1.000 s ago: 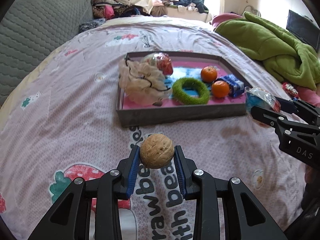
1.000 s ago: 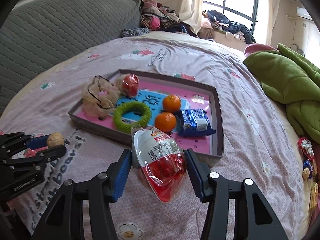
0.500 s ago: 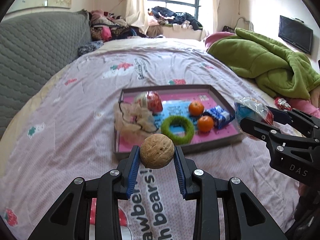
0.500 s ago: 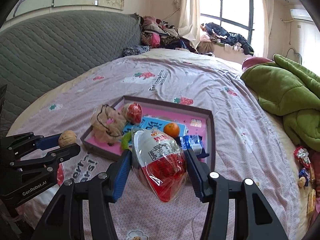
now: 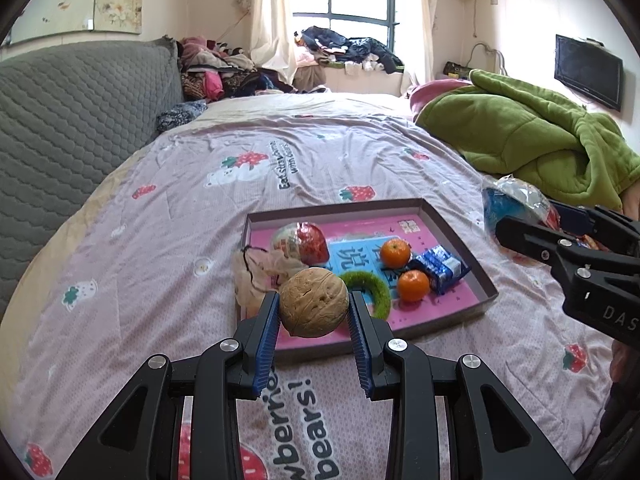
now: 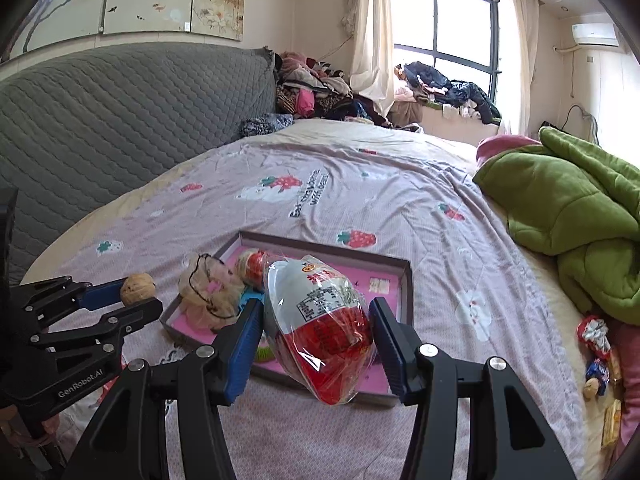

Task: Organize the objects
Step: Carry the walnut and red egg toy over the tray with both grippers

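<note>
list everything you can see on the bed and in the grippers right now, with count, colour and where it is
tray: 1, grey rim with pink floor, on the bedspread
oranges: 2, orange, in the tray
plush ring: 1, green, in the tray
blue packet: 1, blue and white, right side of the tray
wrapped egg toy: 1, red and white, far left of the tray
mesh pouch: 1, beige, left of the tray
blanket: 1, green, right of the bed
walnut: 1, tan, in the left gripper
wrapped egg: 1, red and white, in the right gripper
</note>
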Demonstrator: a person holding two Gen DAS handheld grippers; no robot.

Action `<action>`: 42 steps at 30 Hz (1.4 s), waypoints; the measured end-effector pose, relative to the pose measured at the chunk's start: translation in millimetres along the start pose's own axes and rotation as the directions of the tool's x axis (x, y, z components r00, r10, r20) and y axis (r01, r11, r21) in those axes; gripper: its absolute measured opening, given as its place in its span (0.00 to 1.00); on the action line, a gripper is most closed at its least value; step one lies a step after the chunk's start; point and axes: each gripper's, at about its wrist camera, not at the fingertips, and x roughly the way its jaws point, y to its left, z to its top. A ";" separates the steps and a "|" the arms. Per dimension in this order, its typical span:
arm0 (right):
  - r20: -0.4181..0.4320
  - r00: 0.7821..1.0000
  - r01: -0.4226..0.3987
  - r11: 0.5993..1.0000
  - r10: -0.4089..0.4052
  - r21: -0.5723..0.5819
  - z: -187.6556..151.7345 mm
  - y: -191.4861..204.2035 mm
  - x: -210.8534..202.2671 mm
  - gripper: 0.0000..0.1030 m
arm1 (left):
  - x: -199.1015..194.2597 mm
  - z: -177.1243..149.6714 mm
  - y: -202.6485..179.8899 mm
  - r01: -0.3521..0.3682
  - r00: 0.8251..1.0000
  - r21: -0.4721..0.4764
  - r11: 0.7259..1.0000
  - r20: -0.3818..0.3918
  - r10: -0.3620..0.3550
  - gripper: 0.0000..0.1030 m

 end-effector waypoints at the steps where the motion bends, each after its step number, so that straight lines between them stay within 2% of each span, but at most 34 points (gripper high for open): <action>1: 0.005 1.000 -0.001 1.000 0.001 0.003 1.9 -1.2 -0.5 0.53 | 0.5 2.7 -0.3 0.001 1.000 0.001 1.000 0.004 -0.001 0.34; 10: 0.017 1.000 0.006 1.000 -0.006 -0.003 21.5 -7.9 9.6 0.53 | 14.9 24.0 -6.8 -0.001 1.000 0.021 1.000 0.017 0.001 0.34; 19: 0.024 0.999 0.029 1.000 -0.029 0.004 39.7 -21.7 32.8 0.53 | 52.9 36.3 -6.0 -0.016 1.000 0.017 1.000 0.000 0.016 0.34; 29: -0.051 0.995 0.084 0.996 -0.084 0.004 38.6 -41.2 95.0 0.53 | 98.8 34.2 -9.4 -0.022 0.999 0.033 0.999 -0.039 0.023 0.34; 42: -0.208 0.973 0.104 0.994 -0.099 0.015 5.5 -57.6 189.9 0.53 | 146.2 14.9 -12.7 -0.029 0.992 0.063 0.998 -0.119 0.036 0.34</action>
